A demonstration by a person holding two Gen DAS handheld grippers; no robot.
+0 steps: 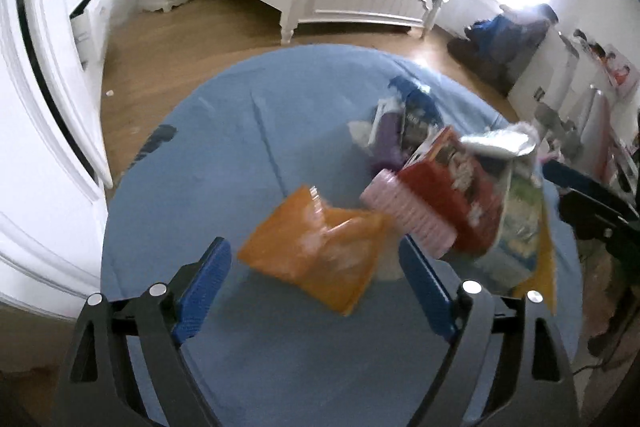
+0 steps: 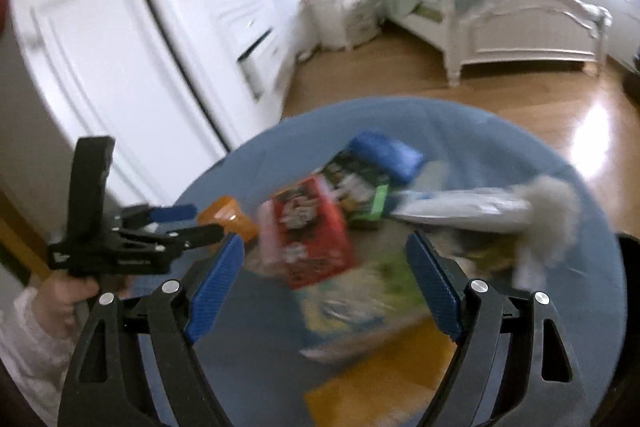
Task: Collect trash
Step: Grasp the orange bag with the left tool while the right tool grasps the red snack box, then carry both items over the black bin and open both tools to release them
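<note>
left wrist view: left gripper (image 1: 316,287) spread wide, empty, orange packet (image 1: 316,255) just ahead between the jaws. right gripper (image 2: 326,283) also spread, empty, red box (image 2: 310,231) ahead. best lowered squarely over the packet, pinching one edge, avoiding pink roll (image 1: 404,215).

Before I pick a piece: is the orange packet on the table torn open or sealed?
Cannot tell. The orange packet lies flat on the blue table, blurred in both views.

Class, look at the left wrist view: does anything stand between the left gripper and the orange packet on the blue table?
Nothing visible does. The left gripper is open and empty, and the orange packet lies directly ahead between its fingers, with only bare blue table around.
</note>
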